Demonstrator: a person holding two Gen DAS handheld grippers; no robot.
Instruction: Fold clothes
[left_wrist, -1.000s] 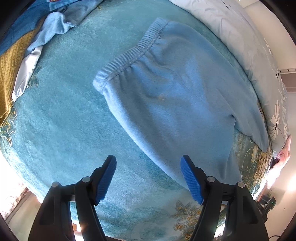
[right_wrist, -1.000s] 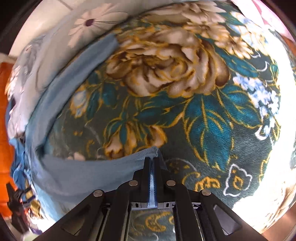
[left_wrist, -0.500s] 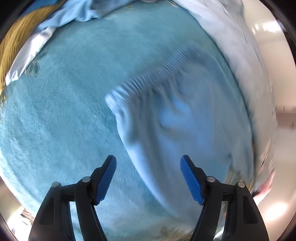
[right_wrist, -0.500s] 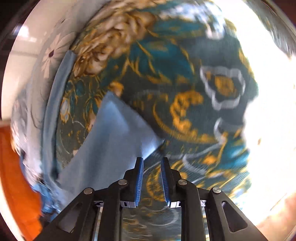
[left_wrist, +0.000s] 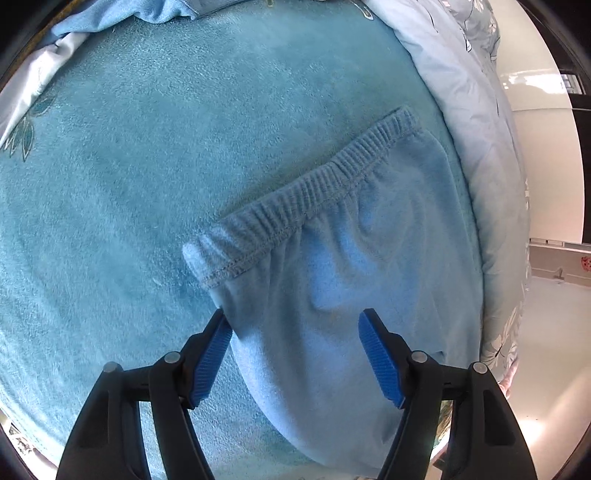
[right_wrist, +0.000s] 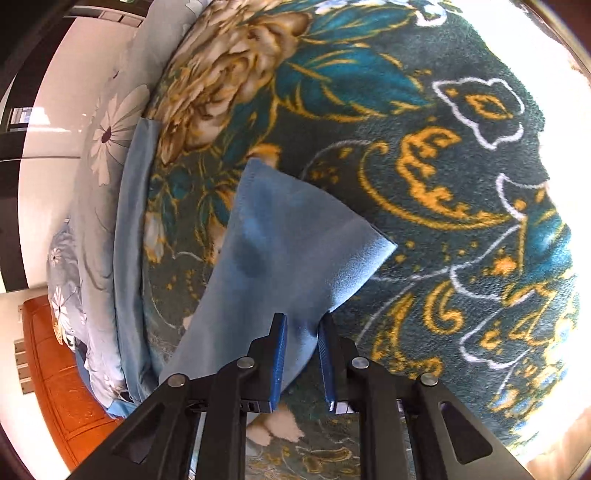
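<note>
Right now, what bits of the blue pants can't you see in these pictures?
- Left wrist view: the lower end of the blue pants runs behind the left claw and out of the bottom edge.
- Right wrist view: the pant leg passes between the right claw fingers; whether they touch the cloth is unclear.
- Neither view shows the middle of the pants.
- The underside lies hidden against the blanket.

We lose the blue trousers (left_wrist: 332, 295) below the left wrist frame's edge, behind the gripper. Trouser leg (right_wrist: 280, 258) runs under the right gripper (right_wrist: 301, 354); contact with its pads unclear.
</note>
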